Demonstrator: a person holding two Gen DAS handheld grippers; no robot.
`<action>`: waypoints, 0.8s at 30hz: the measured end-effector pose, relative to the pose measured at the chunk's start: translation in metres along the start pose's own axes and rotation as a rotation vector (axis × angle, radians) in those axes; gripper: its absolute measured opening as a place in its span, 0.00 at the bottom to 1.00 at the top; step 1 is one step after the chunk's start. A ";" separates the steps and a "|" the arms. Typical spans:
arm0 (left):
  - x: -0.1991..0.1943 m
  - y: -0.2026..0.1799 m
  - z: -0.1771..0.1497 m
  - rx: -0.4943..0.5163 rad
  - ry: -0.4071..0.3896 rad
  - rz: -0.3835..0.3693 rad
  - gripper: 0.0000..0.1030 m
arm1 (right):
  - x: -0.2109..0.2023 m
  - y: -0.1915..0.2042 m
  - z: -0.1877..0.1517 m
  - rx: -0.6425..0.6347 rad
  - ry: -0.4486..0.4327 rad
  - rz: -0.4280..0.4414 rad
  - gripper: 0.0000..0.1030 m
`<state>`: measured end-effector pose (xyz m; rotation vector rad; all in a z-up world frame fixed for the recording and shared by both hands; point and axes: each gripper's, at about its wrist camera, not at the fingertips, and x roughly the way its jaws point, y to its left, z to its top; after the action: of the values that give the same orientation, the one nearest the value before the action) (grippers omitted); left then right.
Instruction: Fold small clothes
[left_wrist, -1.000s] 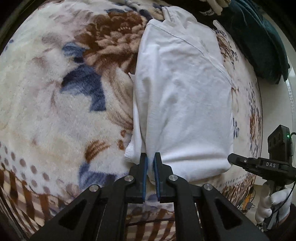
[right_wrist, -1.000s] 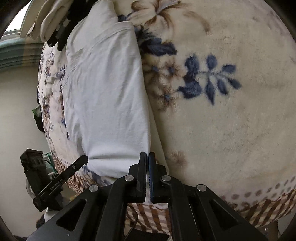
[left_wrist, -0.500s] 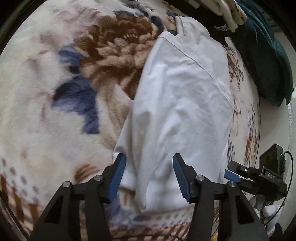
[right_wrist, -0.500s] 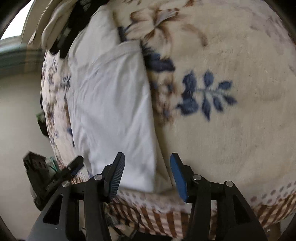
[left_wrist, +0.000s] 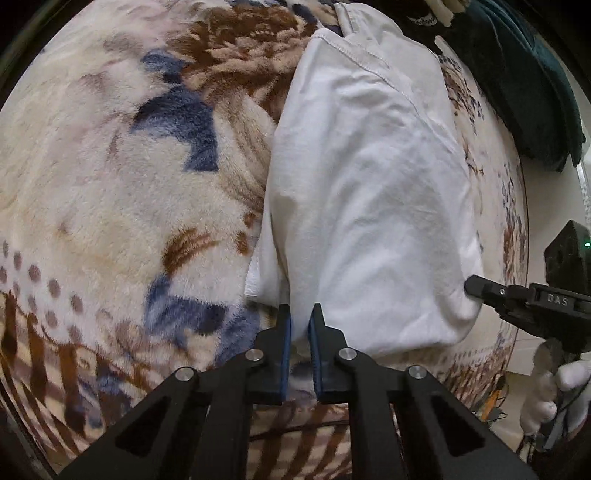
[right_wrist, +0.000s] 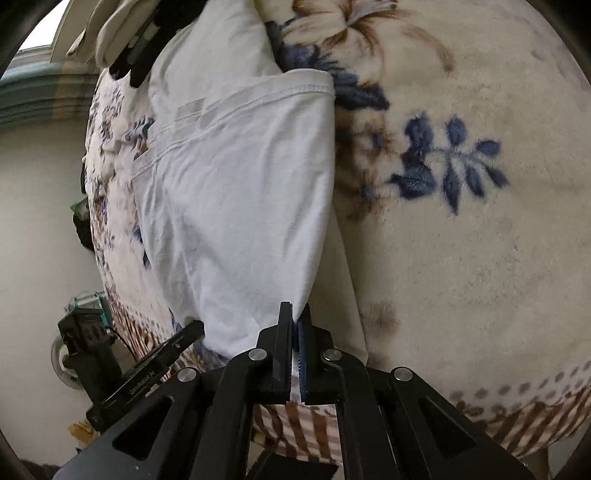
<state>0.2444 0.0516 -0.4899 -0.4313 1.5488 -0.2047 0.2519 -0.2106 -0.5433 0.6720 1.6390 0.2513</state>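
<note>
On top of a fluffy flowered blanket (left_wrist: 110, 192) lies a white shirt (left_wrist: 369, 184), already folded into a long strip. It stretches away from both cameras toward a pile of other clothes (left_wrist: 524, 74) at the far end.

The left gripper (left_wrist: 300, 321) sits at the near left corner of the shirt. Its jaws are closing, and white cloth is pinched between the blue pads (left_wrist: 285, 347). A small gap shows lower down, but the tips are tight on the fabric.

The right gripper (right_wrist: 296, 314) sits at the near right corner. Its fingers are pressed almost together, with a thin bit of white cloth squeezed between them. A second layer of the shirt peeks out beside it, flat on the blanket.

The job now looks like lifting this near end and laying it over the far end, to make the strip half as long. To do it well, both grippers should rise together and stay the same way apart, so the edge keeps straight and does not sag in the middle. They should go up high enough that the cloth does not drag on the fuzzy blanket, which may tug at it. The near edge should land right on the far edge, corners matching. Both grips should hold all the layers, or the bottom one may stay behind.
</note>
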 end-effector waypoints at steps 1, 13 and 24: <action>-0.003 -0.001 0.004 -0.010 -0.004 0.001 0.08 | 0.000 0.001 0.001 -0.003 -0.006 -0.012 0.03; -0.017 -0.013 0.108 0.006 -0.225 -0.004 0.52 | -0.028 -0.029 0.050 0.142 -0.163 0.091 0.51; -0.028 -0.045 0.136 0.161 -0.358 -0.007 0.03 | -0.040 -0.005 0.086 0.048 -0.284 0.023 0.08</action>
<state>0.3843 0.0404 -0.4504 -0.3252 1.1707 -0.2415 0.3342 -0.2547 -0.5296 0.7287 1.3696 0.1261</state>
